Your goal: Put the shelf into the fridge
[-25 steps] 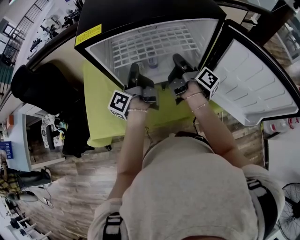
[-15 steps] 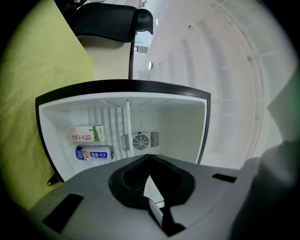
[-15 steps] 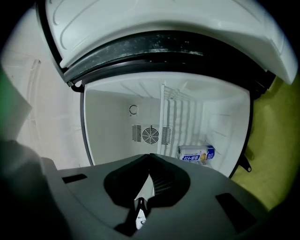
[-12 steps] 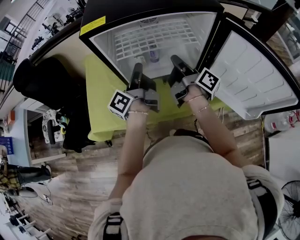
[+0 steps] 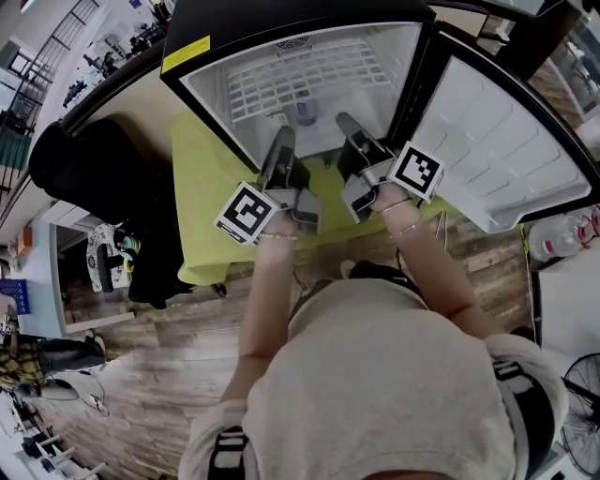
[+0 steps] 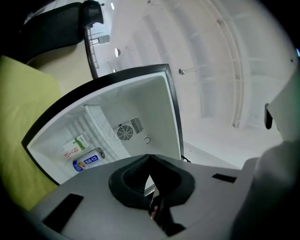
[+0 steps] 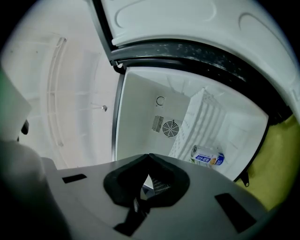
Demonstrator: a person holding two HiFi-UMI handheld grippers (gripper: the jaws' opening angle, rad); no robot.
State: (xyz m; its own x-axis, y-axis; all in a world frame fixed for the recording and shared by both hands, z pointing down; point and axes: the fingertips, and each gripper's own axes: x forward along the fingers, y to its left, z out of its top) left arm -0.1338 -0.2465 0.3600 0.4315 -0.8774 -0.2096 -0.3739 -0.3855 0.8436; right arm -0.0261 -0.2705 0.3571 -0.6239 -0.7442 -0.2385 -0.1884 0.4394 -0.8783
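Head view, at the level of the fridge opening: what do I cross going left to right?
Black chair → yellow-green cloth → left tool → drink can → right tool → open fridge door.

Indoor workspace, wood floor [image 5: 141, 375], fridge [image 5: 234, 19] on green table [image 5: 202, 216]
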